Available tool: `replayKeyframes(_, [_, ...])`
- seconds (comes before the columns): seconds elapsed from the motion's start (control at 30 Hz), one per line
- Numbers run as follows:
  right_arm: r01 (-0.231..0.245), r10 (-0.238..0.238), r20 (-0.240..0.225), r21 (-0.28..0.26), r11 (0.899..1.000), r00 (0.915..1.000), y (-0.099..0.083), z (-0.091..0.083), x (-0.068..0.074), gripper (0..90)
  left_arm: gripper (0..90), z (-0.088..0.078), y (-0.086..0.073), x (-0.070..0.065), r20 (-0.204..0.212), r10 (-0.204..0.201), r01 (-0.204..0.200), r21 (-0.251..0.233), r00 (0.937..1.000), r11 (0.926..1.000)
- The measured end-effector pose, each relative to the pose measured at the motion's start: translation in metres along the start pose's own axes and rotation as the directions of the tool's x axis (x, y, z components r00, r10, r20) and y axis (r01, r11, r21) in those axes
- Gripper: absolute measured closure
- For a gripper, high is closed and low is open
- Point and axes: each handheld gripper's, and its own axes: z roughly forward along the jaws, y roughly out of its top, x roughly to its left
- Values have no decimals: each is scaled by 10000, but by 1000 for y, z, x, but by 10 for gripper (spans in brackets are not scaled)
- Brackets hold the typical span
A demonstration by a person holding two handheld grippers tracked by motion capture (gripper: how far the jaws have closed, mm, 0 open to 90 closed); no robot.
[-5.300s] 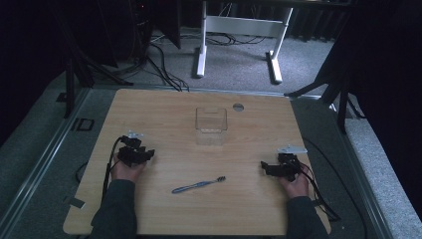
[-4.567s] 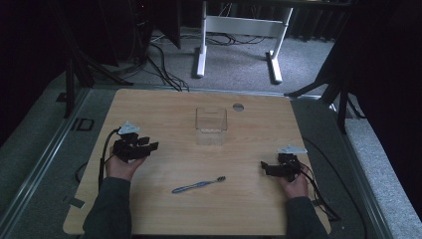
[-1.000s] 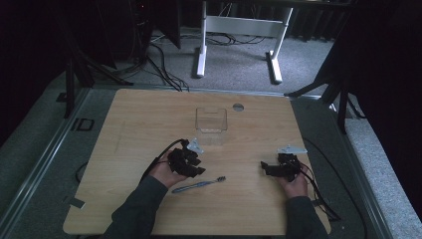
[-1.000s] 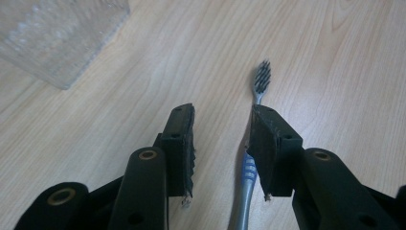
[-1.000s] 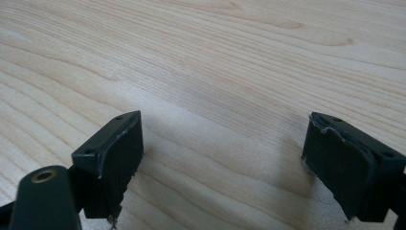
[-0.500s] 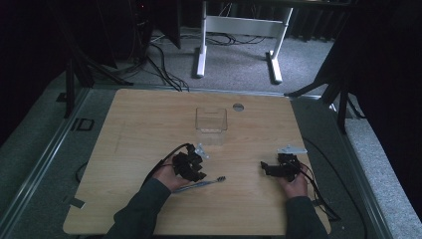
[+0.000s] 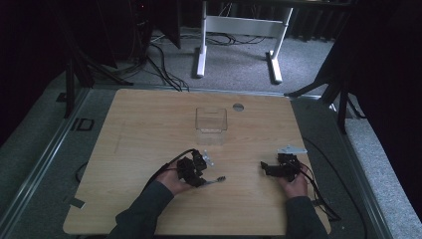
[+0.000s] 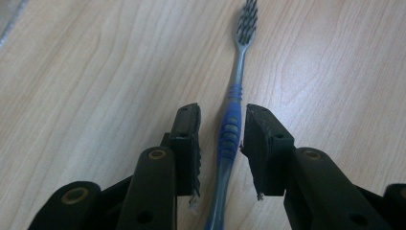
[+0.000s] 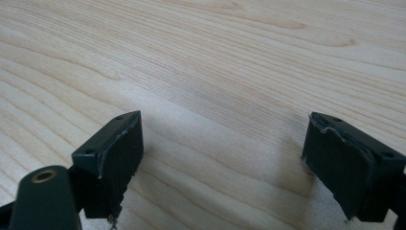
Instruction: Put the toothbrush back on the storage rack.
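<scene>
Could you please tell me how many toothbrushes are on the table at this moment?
1. The toothbrush lies flat on the wooden table, in front of the clear box, its handle between the left gripper's jaws, which have just been closing.

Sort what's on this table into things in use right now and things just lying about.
In use:
- toothbrush, lying between the jaws of the left gripper, which have just been closing on it

Lying about:
- clear plastic box, empty
- right gripper, open over bare table

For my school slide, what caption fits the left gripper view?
Black two-jaw tool closing around the blue-and-grey plastic toothbrush lying on the light wooden table.
</scene>
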Motion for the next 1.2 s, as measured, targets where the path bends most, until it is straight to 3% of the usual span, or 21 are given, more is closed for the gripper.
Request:
replayKeyframes(0.4, [10,-10,-13,-2,10000,10000,0,0,0,135,705,10,2,-4,-7,193,-192,763,9998,9969])
replayKeyframes(1.2, [37,-37,-28,-1,10000,10000,0,0,0,135,767,16,7,-7,-143,596,-564,1650,9981,9847])
